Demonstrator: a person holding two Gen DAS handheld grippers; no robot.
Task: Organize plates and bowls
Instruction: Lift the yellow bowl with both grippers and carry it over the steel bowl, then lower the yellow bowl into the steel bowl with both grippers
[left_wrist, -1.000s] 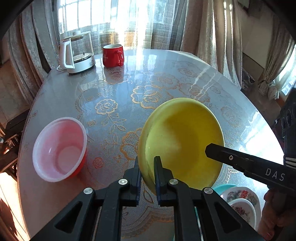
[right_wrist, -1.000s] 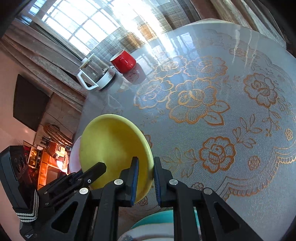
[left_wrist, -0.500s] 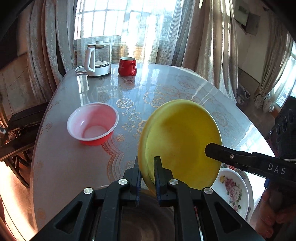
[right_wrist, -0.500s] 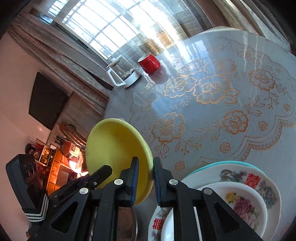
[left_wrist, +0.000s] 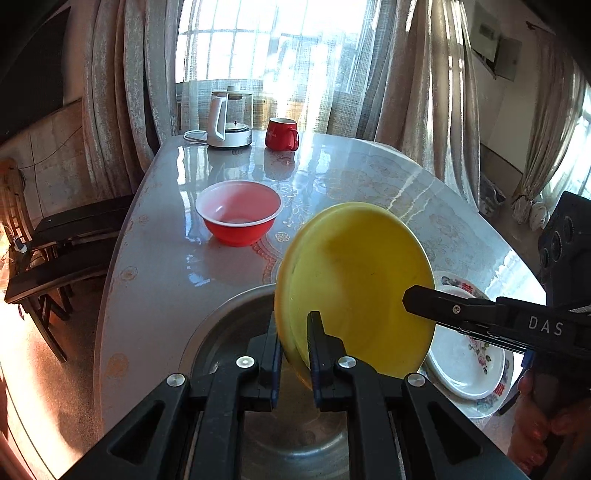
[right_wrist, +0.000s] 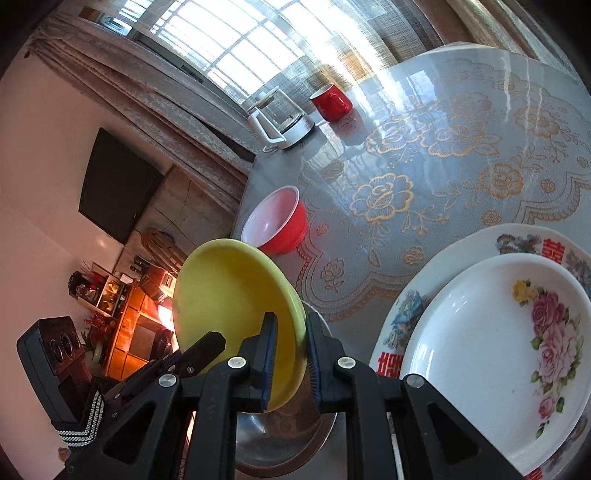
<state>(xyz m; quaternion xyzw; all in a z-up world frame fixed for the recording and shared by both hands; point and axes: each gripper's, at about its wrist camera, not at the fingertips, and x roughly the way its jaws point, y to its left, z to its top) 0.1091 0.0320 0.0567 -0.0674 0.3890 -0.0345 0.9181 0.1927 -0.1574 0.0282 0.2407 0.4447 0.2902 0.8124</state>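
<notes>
Left tool (left_wrist: 293, 349) is clamped on the near rim of the yellow plate (left_wrist: 354, 288), pads pinching either side, and the right tool (right_wrist: 288, 354) is clamped on the opposite edge of that same plate; from the left view its black finger reaches in across the plate's face. So it's a two-tool carry, with the plate tipped up steeply and off the table (left_wrist: 166, 280).

Directly below it sits a steel basin (left_wrist: 236, 325), and just to its right is a stack of flowered plates (right_wrist: 491, 332), a white one nested on a larger one with red characters. Farther out, the red bowl (left_wrist: 240, 218) stands alone on the table, with the kettle (left_wrist: 229, 118) and red mug (left_wrist: 281, 133) well back by the window.

This looks like the transport step, with the plate on its way to a stack. The next move calls for levelling the plate, centring it over whichever pile it belongs to, probably the flowered plates, lowering it flat, then releasing both grips together.
</notes>
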